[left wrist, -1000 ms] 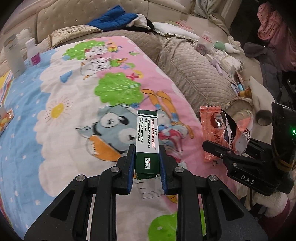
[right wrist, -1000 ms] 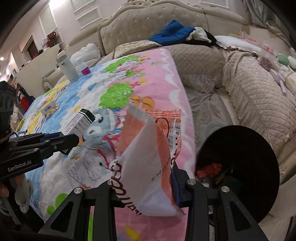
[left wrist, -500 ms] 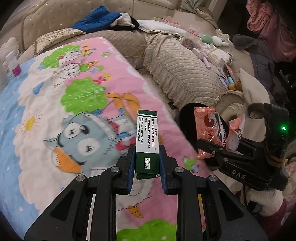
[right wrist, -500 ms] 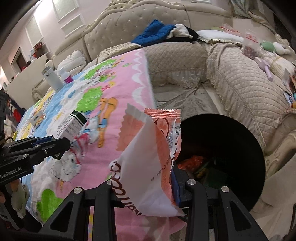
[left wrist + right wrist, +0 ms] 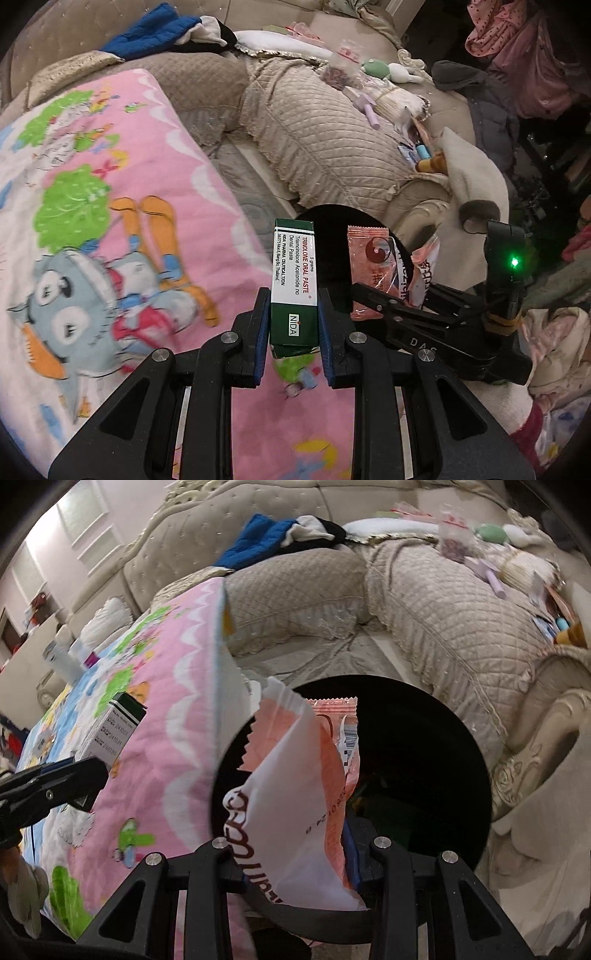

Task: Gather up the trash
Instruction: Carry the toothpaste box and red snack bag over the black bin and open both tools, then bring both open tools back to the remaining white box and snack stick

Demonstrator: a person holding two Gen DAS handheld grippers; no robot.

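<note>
My left gripper (image 5: 292, 325) is shut on a green and white oral paste box (image 5: 294, 280), held above the right edge of the pink cartoon blanket (image 5: 110, 206). The box's far end reaches over the rim of a black round trash bin (image 5: 332, 221). My right gripper (image 5: 295, 853) is shut on orange and white snack wrappers (image 5: 295, 775), held directly over the bin's mouth (image 5: 424, 738). Some trash lies in the bin bottom. In the left wrist view the right gripper (image 5: 373, 295) and wrappers (image 5: 369, 258) sit just right of the box.
A beige quilted sofa (image 5: 332, 140) runs behind and right of the bin, with toys and small items (image 5: 373, 77) on it. Blue and white clothes (image 5: 277, 535) lie on the sofa back. Bottles (image 5: 62, 657) stand at the blanket's far left.
Both grippers have moved right, off the blanket toward the bin. The wrappers now hang over the bin's mouth and the box reaches its rim.
</note>
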